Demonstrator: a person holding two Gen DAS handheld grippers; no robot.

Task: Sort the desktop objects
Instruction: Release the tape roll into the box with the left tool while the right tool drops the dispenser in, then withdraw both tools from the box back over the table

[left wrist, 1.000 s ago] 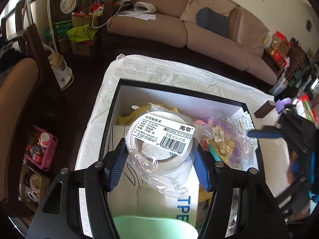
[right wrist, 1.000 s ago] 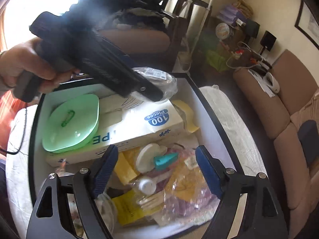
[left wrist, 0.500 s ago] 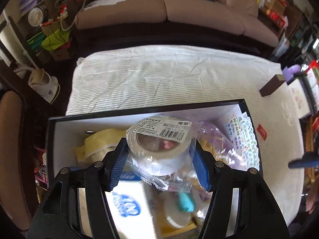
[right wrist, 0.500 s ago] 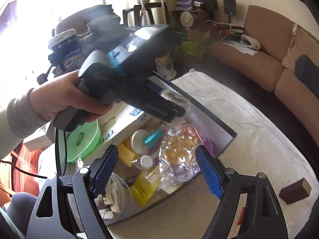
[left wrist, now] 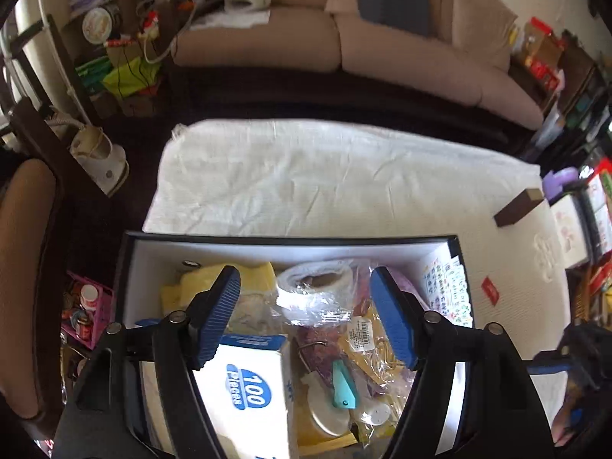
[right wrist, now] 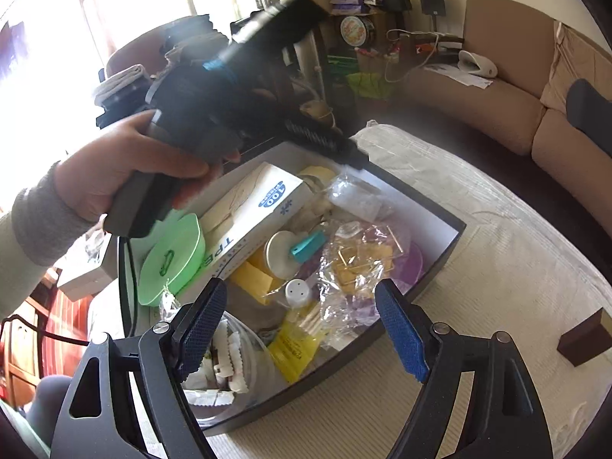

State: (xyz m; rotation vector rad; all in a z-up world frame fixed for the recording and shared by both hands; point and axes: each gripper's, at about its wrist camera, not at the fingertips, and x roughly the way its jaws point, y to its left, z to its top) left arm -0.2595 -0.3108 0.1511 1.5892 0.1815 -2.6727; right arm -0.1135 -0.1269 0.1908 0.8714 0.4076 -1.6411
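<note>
A black box [left wrist: 290, 238] with a white inside holds several desk items. The bagged roll of clear tape [left wrist: 315, 287] lies in the box's far part, also seen in the right wrist view [right wrist: 354, 195]. My left gripper [left wrist: 306, 317] is open and empty above the tape. My right gripper [right wrist: 302, 329] is open and empty over the box's near corner [right wrist: 455, 225]. In the box are a white "100 pieces" carton [right wrist: 252, 210], a green lid [right wrist: 172, 256], a teal-tipped white dispenser [right wrist: 290, 252] and a bag of gold clips [right wrist: 355, 264].
The box stands on a white cloth-covered table [left wrist: 344, 176]. A small brown block [left wrist: 518, 206] and a red tag [left wrist: 490, 290] lie on the cloth to the right. A sofa [left wrist: 344, 38] is beyond the table. A chair [left wrist: 23, 267] stands at left.
My left gripper has opened and let go of the bagged tape roll, which now lies in the box. The left gripper has pulled back a little. The right gripper stays open.
</note>
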